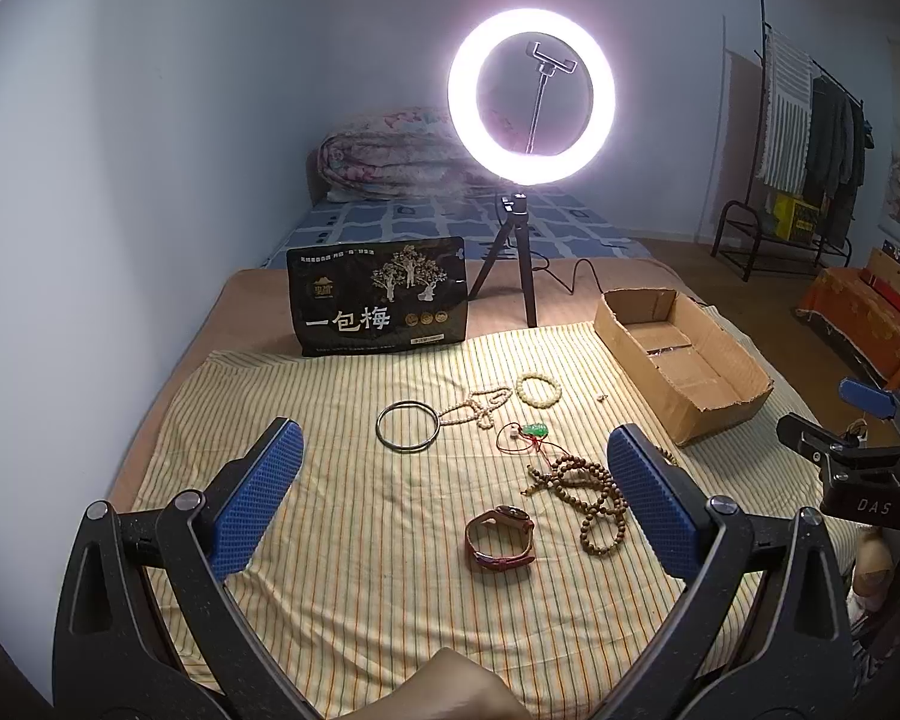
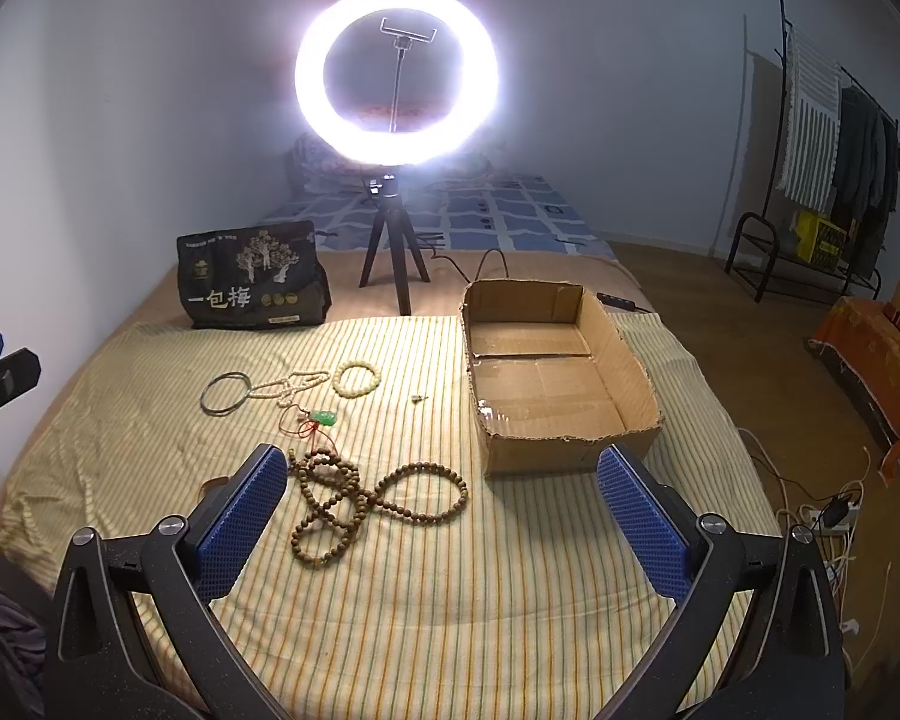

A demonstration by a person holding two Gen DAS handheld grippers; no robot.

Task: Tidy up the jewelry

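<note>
Jewelry lies on a yellow striped cloth [image 1: 342, 540]. A red-strapped watch [image 1: 500, 536] sits between the fingers of my open left gripper [image 1: 456, 492]. A brown bead necklace [image 1: 588, 498] [image 2: 354, 498] lies by it. Farther off are a metal bangle [image 1: 407, 425] [image 2: 225, 393], a pale bead string [image 1: 477, 407] [image 2: 288, 385], a pale bead bracelet [image 1: 537, 390] [image 2: 357, 379], a green pendant on red cord [image 1: 534, 431] [image 2: 323, 418] and a small earring [image 2: 417, 399]. My right gripper [image 2: 444, 507] is open and empty above the cloth, in front of an empty cardboard box [image 2: 555, 384] [image 1: 678, 360].
A lit ring light on a tripod [image 1: 531, 97] [image 2: 397, 73] and a black snack bag [image 1: 378, 295] [image 2: 249, 276] stand at the back of the table. A bed lies behind. A clothes rack [image 2: 834, 150] and cables [image 2: 822, 510] are at the right.
</note>
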